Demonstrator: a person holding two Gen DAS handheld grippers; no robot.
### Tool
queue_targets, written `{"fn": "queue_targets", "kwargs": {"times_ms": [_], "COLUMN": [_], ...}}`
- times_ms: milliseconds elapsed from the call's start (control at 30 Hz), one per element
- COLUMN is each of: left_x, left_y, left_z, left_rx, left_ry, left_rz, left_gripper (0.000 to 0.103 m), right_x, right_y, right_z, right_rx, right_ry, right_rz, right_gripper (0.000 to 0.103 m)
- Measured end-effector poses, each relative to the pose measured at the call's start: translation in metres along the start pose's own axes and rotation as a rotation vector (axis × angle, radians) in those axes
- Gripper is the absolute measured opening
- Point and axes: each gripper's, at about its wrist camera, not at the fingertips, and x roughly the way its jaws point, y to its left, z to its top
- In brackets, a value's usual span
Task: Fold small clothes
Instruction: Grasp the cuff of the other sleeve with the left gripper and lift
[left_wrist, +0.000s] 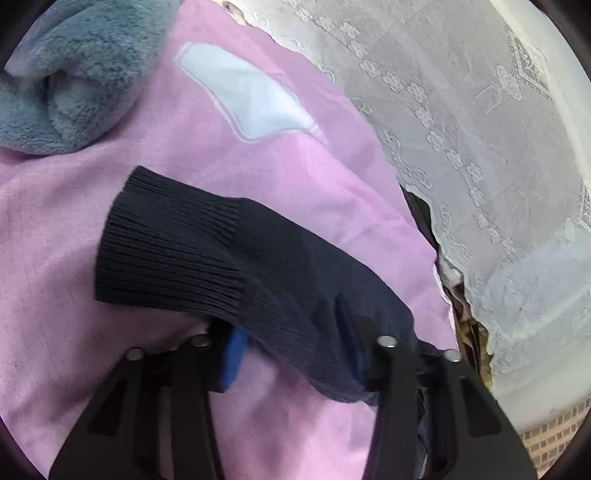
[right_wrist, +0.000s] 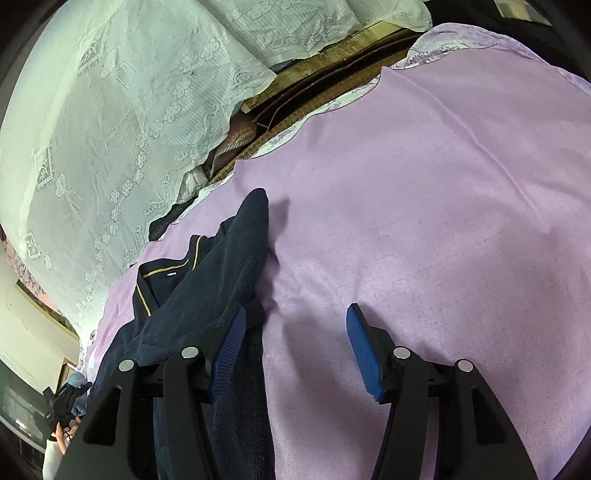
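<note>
A dark navy knit garment (right_wrist: 207, 280) with a gold-trimmed collar lies bunched on the pink blanket (right_wrist: 424, 221), at the left of the right wrist view. My right gripper (right_wrist: 295, 350) stands open over the blanket, its left pad at the garment's edge, and nothing is pressed between the pads. In the left wrist view the garment's sleeve (left_wrist: 229, 251) stretches away from me with its ribbed cuff far out. My left gripper (left_wrist: 295, 350) is shut on that sleeve: the fabric meets the left pad's tip and covers the right pad.
A grey-blue plush throw (left_wrist: 66, 81) sits at the far left on the pink blanket (left_wrist: 92, 369), which bears a white patch (left_wrist: 243, 96). White lace cloth (left_wrist: 480, 147) (right_wrist: 110, 110) drapes beside the bed, across a dark gap (right_wrist: 325, 85). A person's hand (right_wrist: 64, 424) shows low left.
</note>
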Motion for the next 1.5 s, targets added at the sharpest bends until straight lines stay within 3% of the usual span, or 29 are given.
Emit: {"fn": "queue_targets", "kwargs": {"times_ms": [300,533,767,1233,1500], "left_x": [-0.006,-0.015,-0.025,-0.033,-0.018], "left_y": [-0.009,-0.048,-0.102,-0.238,-0.291], "left_z": [-0.006,-0.019,-0.025,-0.115,-0.175], "left_rx": [0.089,0.282,0.397,0.687,0.795], "left_ry": [-0.034,-0.056,-0.021,-0.001,0.041], "left_rz": [0.043,0.117,0.081,-0.031,-0.079], "left_gripper": [0.016,0.013,0.012,0.012,0.012], "right_x": [0.002,0.003,0.003,0.01,0.012], "right_y": [0.002,0.003,0.003,0.012,0.012], "right_z": [0.0,0.0,0.001,0.004,0.005], "right_rx": [-0.007,-0.014,-0.006,-0.057,-0.061], "right_ry": [0.008,0.011,0.006,0.029,0.033], "right_rz": [-0.006,-0.011,-0.009,-0.032,-0.029], "right_gripper": [0.058,0.06,0.06,0.069,0.07]}}
